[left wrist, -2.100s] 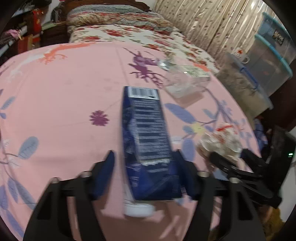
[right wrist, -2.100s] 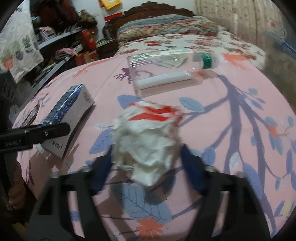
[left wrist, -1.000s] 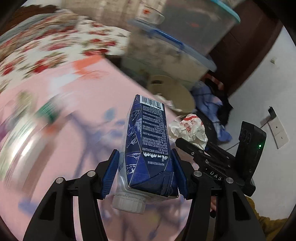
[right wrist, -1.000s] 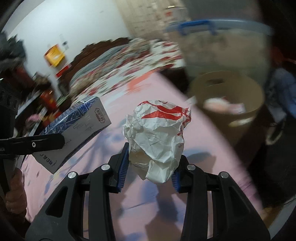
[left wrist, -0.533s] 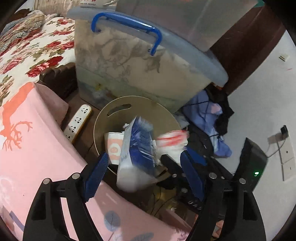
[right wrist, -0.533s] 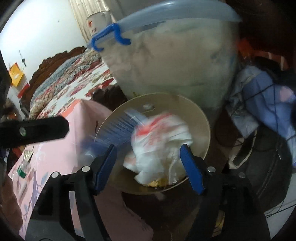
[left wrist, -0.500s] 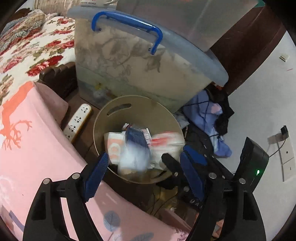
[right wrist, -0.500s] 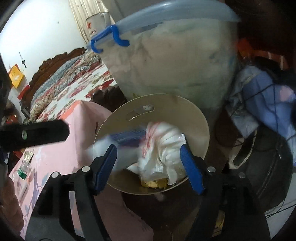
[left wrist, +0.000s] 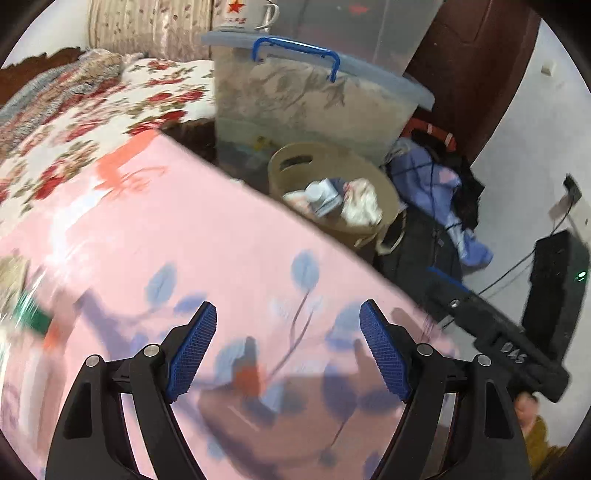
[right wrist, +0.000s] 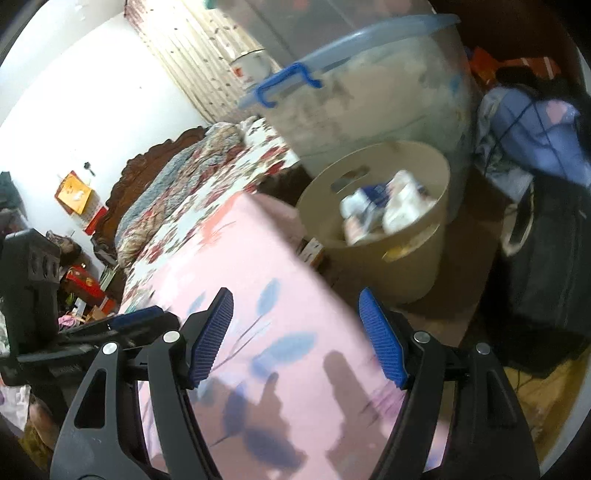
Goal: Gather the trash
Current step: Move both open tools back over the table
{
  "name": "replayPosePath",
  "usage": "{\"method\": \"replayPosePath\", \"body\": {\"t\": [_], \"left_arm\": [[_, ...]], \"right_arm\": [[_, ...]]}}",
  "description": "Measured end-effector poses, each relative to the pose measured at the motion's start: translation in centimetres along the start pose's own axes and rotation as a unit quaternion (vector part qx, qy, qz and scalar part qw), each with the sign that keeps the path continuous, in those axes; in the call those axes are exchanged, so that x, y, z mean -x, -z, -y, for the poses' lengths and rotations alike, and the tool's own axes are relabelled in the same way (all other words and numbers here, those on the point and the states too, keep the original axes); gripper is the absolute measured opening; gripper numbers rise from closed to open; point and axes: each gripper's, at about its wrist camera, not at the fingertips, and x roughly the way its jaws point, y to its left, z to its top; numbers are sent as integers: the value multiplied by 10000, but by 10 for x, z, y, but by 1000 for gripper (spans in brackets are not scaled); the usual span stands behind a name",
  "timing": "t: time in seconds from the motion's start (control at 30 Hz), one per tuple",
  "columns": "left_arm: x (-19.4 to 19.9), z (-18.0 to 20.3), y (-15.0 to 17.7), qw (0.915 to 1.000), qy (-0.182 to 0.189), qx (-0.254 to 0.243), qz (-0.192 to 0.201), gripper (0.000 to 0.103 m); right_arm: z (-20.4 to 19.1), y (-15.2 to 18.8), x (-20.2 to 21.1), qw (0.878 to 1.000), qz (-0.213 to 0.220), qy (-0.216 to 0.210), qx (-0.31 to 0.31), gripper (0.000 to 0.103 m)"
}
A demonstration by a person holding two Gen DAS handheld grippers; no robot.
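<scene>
A tan round bin [left wrist: 325, 151] stands on the floor past the corner of the pink leaf-print bedsheet [left wrist: 184, 240]. Inside it lie a blue carton [left wrist: 328, 192] and a crumpled white wrapper [left wrist: 360, 205]. My left gripper [left wrist: 287, 317] hangs open and empty over the sheet, short of the bin. My right gripper [right wrist: 295, 306] is also open and empty above the sheet's corner, with the bin [right wrist: 399, 273], carton [right wrist: 369, 199] and wrapper [right wrist: 402, 206] beyond it. A finger of the right gripper [left wrist: 480, 321] shows at the left view's right side.
A clear storage box with a blue handle [left wrist: 314, 99] stands behind the bin, with a white mug [left wrist: 243, 14] on it. Blue clothes [left wrist: 443, 188] and a black bag [left wrist: 413, 236] lie right of the bin. A blurred green-capped bottle [left wrist: 33, 317] lies far left on the sheet.
Both grippers swung from the bed to above the bin, opened and dropped the carton and the wrapper in. Both have since drawn back over the sheet, empty.
</scene>
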Motion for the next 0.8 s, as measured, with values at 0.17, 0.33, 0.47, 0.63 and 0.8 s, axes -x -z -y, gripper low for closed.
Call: {"method": "replayPosePath", "body": {"t": [0.17, 0.33, 0.47, 0.63, 0.8], "left_arm": [[28, -20, 44, 9992, -344, 185, -7, 76], [51, -34, 77, 9979, -537, 359, 38, 77], [70, -45, 99, 9964, -698, 460, 157, 83], [88, -52, 119, 9951, -766, 574, 253, 83], [102, -58, 134, 9938, -829, 646, 351, 85]], "right_arm": [[-36, 38, 6, 9999, -142, 14, 48, 81], [-59, 60, 11, 9996, -263, 44, -1, 87], [-77, 71, 15, 9993, -363, 43, 64, 87], [-92, 79, 21, 9992, -353, 67, 148, 89], [-103, 89, 21, 9988, -445, 85, 203, 89]]}}
